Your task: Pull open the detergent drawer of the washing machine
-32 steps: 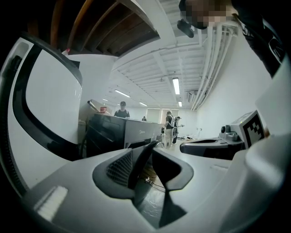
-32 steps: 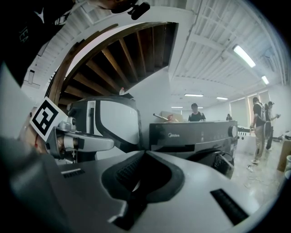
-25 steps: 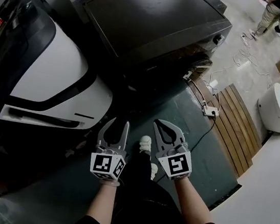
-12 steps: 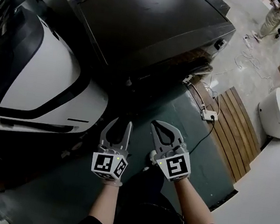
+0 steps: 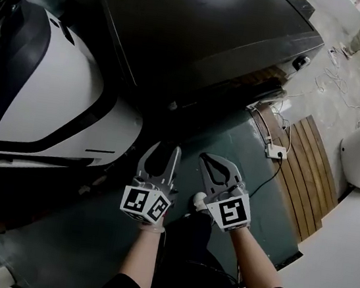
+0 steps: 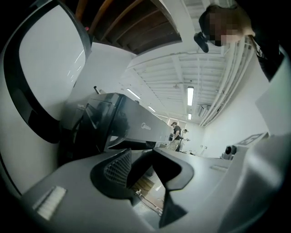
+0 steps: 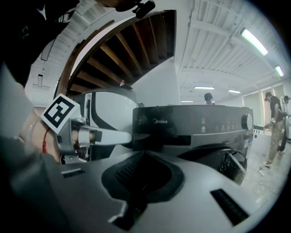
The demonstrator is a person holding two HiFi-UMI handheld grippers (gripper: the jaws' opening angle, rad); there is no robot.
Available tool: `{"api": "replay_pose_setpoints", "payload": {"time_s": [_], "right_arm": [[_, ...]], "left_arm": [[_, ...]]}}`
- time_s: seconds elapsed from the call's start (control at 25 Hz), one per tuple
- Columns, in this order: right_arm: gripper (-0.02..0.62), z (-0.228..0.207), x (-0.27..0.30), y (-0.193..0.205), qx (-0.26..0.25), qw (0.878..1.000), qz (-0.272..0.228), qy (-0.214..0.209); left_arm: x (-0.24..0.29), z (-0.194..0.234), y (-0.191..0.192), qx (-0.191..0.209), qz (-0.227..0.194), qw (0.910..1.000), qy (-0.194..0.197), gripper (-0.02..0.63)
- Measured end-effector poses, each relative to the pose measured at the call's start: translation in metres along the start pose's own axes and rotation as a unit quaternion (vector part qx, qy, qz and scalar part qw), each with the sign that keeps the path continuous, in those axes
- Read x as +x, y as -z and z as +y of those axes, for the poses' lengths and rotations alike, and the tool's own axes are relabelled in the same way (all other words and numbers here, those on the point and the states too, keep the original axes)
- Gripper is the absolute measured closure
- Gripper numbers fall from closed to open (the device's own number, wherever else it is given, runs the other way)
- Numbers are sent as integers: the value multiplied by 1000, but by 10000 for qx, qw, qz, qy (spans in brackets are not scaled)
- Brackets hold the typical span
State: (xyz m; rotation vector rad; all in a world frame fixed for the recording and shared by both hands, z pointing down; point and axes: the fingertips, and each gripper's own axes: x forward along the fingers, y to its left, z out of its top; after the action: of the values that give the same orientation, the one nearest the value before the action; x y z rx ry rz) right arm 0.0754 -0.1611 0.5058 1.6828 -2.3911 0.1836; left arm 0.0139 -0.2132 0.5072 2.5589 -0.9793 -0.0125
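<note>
Dark grey front-load washing machine [image 5: 202, 30] at upper centre of the head view, matte top, front face almost edge-on there. Detergent drawer [image 7: 149, 122] read as the left end of the glossy control panel in the right gripper view, upper centre-left, just beside the brand mark. Flat smooth plastic front, long axis level along the panel, dark recess under it likely the pull. Both tools at lower centre of the head view over the green floor mat [image 5: 276, 213], well short of the machine, pointing up-frame at it. Left tool [image 5: 164, 152] open, ribbed pads apart, nothing between, floor visible through the gap. Right tool [image 5: 204, 158] closed, tips together, empty. Drawer ahead of and above both; left tool probably nearer, its finger lined up with the panel's left edge in the right gripper view. Rounded white-and-black appliance [image 5: 54, 96] at left, glossy shell. Control knob [image 7: 247, 122] at the panel's far right.
</note>
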Motion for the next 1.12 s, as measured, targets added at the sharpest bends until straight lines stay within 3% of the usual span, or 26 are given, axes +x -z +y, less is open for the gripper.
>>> {"api": "replay_pose_setpoints", "payload": {"time_s": [0.32, 0.48, 0.72, 1.12], "right_arm": [[583, -14, 11, 17, 58, 9999, 82, -123], [583, -20, 16, 19, -66, 9996, 162, -211], [583, -30, 19, 26, -100, 9993, 234, -271], [583, -38, 32, 34, -61, 9990, 276, -347]], "left_arm": [[28, 6, -1, -558, -274, 9981, 35, 474], [39, 8, -1, -1056, -464, 9932, 151, 466], [52, 12, 2, -1462, -619, 9873, 110, 459], [67, 14, -12, -2195, -1293, 9663, 362, 453]]}}
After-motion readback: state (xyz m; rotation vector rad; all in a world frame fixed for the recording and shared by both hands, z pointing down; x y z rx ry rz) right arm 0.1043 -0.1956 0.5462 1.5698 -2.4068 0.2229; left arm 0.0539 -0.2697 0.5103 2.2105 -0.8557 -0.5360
